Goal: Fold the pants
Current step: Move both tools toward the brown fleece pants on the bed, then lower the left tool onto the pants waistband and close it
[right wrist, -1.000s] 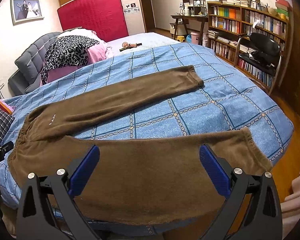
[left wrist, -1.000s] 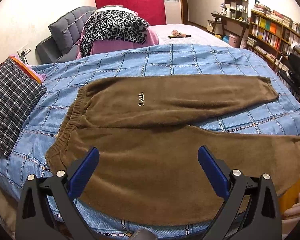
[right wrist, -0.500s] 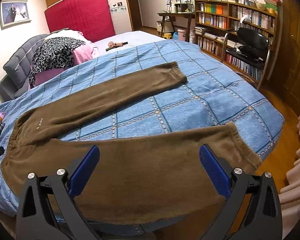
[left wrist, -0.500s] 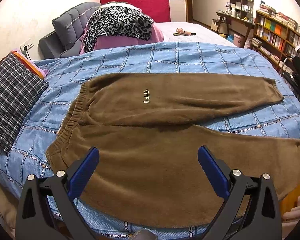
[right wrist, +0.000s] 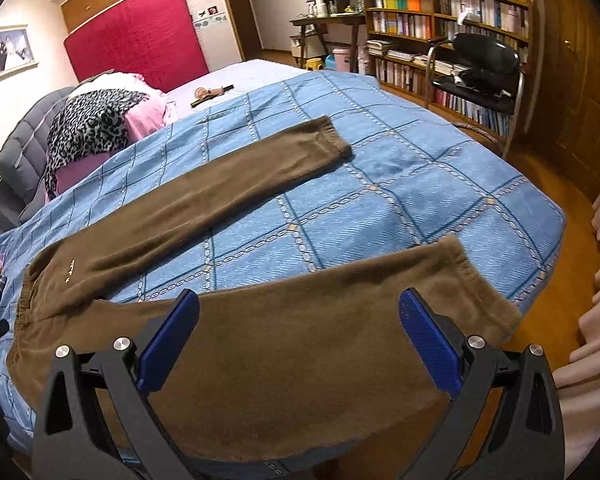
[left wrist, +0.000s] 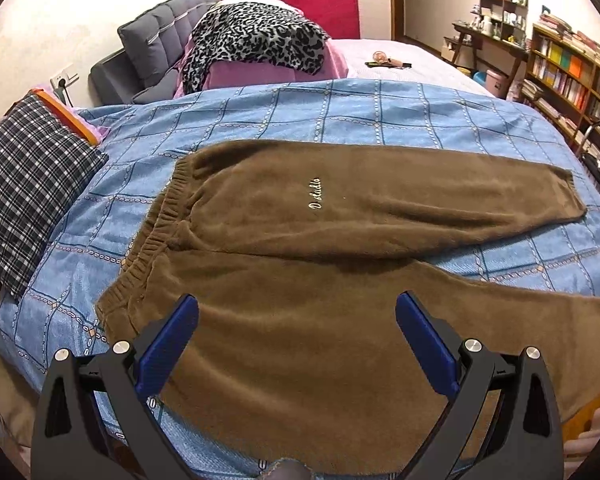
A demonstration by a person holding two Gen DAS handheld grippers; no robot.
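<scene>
Brown fleece pants (left wrist: 300, 264) lie flat on the blue checked bedspread (left wrist: 340, 116), waistband to the left, legs spread apart to the right. My left gripper (left wrist: 297, 316) is open and empty, above the near hip area by the waistband. The pants also show in the right wrist view (right wrist: 284, 360). My right gripper (right wrist: 299, 312) is open and empty above the near leg, left of its cuff (right wrist: 476, 280). The far leg's cuff (right wrist: 332, 140) lies further up the bed.
A plaid pillow (left wrist: 24, 184) sits at the bed's left edge. A leopard-print cloth on pink bedding (left wrist: 256, 44) lies at the head end. A black chair (right wrist: 480, 68) and bookshelves (right wrist: 440, 16) stand right of the bed. The near leg overhangs the bed's front edge.
Both grippers have drifted closer to the pants and a little to the right. Both stay open. The pants have not moved.
</scene>
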